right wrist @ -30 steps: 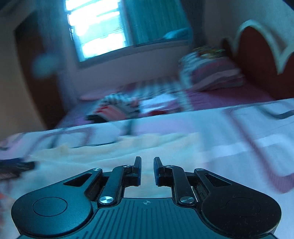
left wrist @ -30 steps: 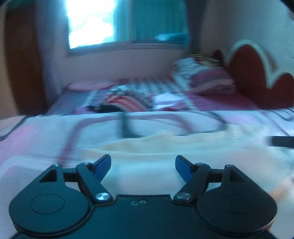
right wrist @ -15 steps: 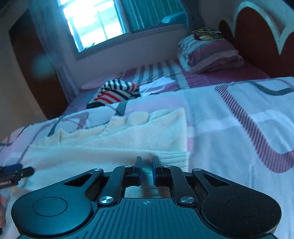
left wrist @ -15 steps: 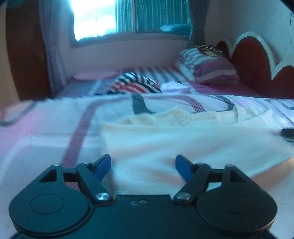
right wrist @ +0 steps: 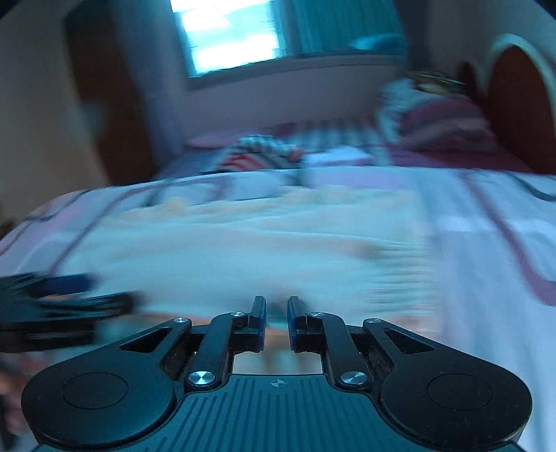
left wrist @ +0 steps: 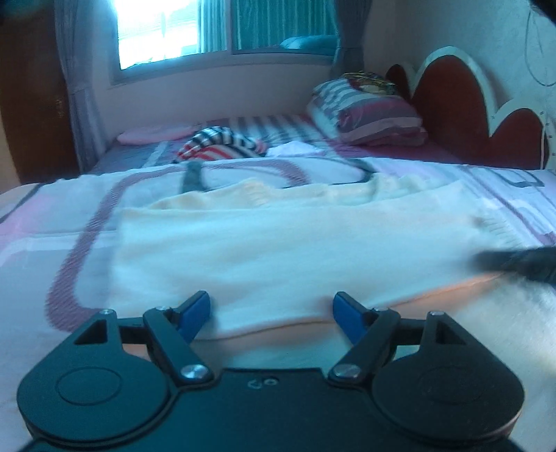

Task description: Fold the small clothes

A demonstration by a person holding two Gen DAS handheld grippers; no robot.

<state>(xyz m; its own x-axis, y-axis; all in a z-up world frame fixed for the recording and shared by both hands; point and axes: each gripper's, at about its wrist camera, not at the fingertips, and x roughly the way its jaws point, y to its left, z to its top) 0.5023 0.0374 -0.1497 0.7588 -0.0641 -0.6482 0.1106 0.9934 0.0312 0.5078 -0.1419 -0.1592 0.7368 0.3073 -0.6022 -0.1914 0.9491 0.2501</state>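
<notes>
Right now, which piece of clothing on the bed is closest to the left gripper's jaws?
The cream garment, spread flat just ahead of the left gripper. The striped red, white and dark garment lies bunched far back near the pillow.

Dim, bluish window [left wrist: 158,31] backlight (motion-blurred)

Left wrist: low and close over the cream garment [left wrist: 278,250], facing the far window [left wrist: 160,31].
Right wrist: same heading, blurred.
Shared: garment, striped pillow [left wrist: 368,114], headboard [left wrist: 451,114].

Bright window [left wrist: 158,31], scalloped headboard [left wrist: 451,104], striped pillow [left wrist: 368,114].
</notes>
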